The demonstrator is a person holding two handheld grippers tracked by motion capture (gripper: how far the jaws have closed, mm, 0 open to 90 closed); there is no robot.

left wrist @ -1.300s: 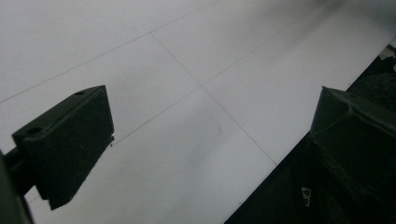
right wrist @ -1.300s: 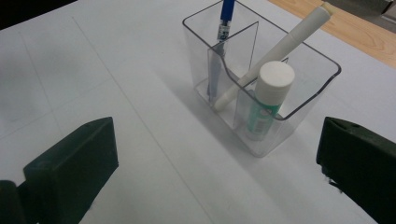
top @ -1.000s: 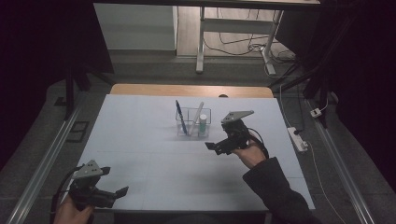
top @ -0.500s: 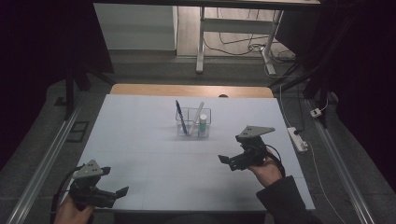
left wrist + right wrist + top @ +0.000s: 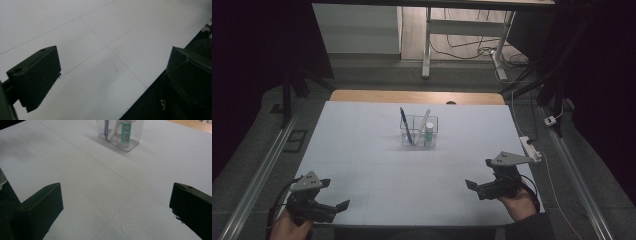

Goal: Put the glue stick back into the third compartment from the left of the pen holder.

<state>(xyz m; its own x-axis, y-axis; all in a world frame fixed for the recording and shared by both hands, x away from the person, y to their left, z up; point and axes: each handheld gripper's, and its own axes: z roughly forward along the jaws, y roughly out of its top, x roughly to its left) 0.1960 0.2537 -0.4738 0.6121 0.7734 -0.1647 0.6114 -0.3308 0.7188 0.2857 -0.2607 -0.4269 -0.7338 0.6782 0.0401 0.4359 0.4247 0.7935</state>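
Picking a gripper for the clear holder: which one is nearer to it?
Right. The right gripper sits near-right of the clear holder; the left gripper is farther, at the near-left corner.

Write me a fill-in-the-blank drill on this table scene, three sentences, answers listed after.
1. The clear holder stands on the table and holds a blue pen, a white stick and a ____ tube.
2. The jaws of the right gripper stand ____.
3. The left gripper holds ____ between its jaws.

Missing words: green; open; nothing
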